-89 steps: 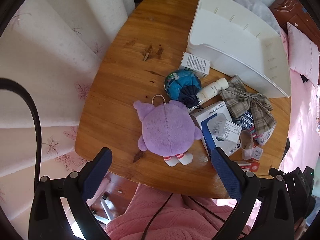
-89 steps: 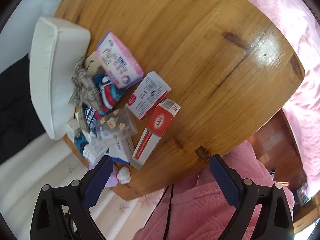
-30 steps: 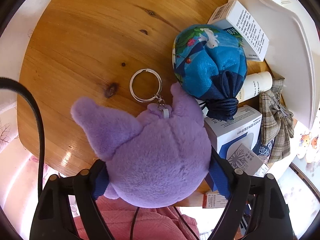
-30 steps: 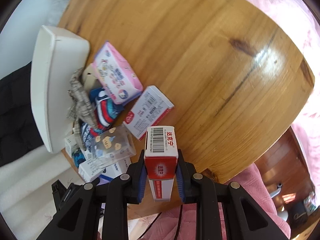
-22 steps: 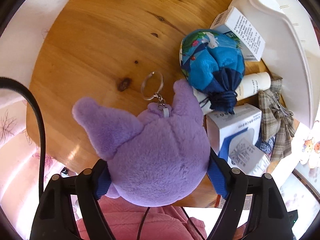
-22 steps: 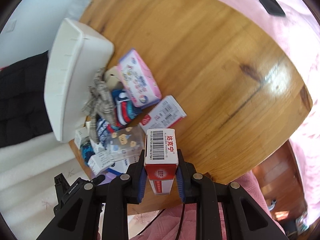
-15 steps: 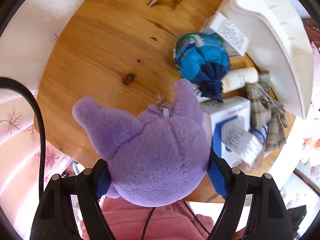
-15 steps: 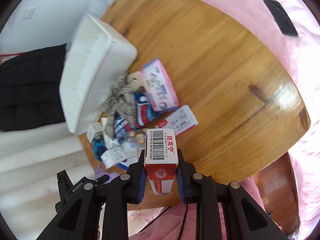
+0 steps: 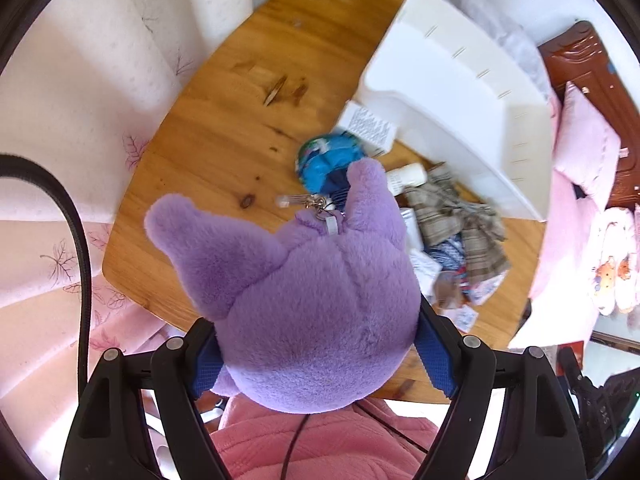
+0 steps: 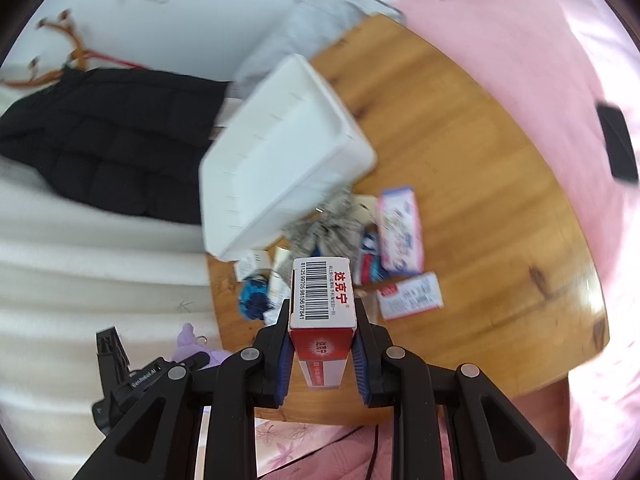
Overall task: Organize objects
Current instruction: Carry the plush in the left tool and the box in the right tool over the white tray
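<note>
A purple plush toy (image 9: 316,292) with a keyring hangs above the wooden table (image 9: 224,128), and my left gripper (image 9: 320,356) is shut on its round body, blue pads pressed into both sides. My right gripper (image 10: 322,354) is shut on a red and white box (image 10: 322,308) with a barcode on its end, held high over the table (image 10: 480,184). The empty white bin (image 9: 460,92) stands at the table's far side; in the right wrist view the white bin (image 10: 280,148) lies beyond the box. The plush (image 10: 188,346) and left gripper show at the lower left there.
A pile lies in front of the bin: a blue pouch (image 9: 328,158), a white bottle (image 9: 408,176), a plaid bow (image 9: 456,220), a pink and white pack (image 10: 400,230), a red and white carton (image 10: 408,296). Pink bedding (image 10: 540,60) borders the table. A black jacket (image 10: 100,136) lies left.
Both grippers have risen from the table with their loads, so the table and bin look smaller and farther. The right gripper has rolled, bringing the bin toward the middle of its view.
</note>
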Demonstrator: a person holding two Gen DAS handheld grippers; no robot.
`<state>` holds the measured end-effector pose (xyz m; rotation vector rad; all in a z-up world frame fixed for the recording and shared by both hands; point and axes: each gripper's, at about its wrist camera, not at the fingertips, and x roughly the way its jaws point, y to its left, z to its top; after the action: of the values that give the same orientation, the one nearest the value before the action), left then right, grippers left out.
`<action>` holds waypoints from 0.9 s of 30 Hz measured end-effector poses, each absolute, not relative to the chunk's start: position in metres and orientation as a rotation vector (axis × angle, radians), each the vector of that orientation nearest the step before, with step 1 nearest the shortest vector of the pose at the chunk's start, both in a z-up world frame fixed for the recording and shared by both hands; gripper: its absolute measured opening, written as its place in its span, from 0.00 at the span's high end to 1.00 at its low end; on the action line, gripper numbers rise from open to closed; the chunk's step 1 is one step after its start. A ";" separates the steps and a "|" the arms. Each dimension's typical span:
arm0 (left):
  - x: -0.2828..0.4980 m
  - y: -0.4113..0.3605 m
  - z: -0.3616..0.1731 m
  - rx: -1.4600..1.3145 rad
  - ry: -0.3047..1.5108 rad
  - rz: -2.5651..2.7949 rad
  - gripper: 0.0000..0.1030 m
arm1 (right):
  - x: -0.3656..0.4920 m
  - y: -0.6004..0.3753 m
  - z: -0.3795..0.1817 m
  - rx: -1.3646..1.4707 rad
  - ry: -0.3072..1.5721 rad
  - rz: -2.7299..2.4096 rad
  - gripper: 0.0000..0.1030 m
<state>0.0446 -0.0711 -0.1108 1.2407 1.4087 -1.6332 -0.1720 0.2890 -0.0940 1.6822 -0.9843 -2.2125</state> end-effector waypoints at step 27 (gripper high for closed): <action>-0.022 -0.117 -0.010 0.720 0.900 -1.966 0.19 | -0.238 0.237 -0.027 1.089 -0.667 -2.339 0.75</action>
<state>-0.0224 -0.1169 -0.0102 0.7197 0.9000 -1.9656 -0.2384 0.2373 -0.0271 1.0887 -0.6665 -2.3386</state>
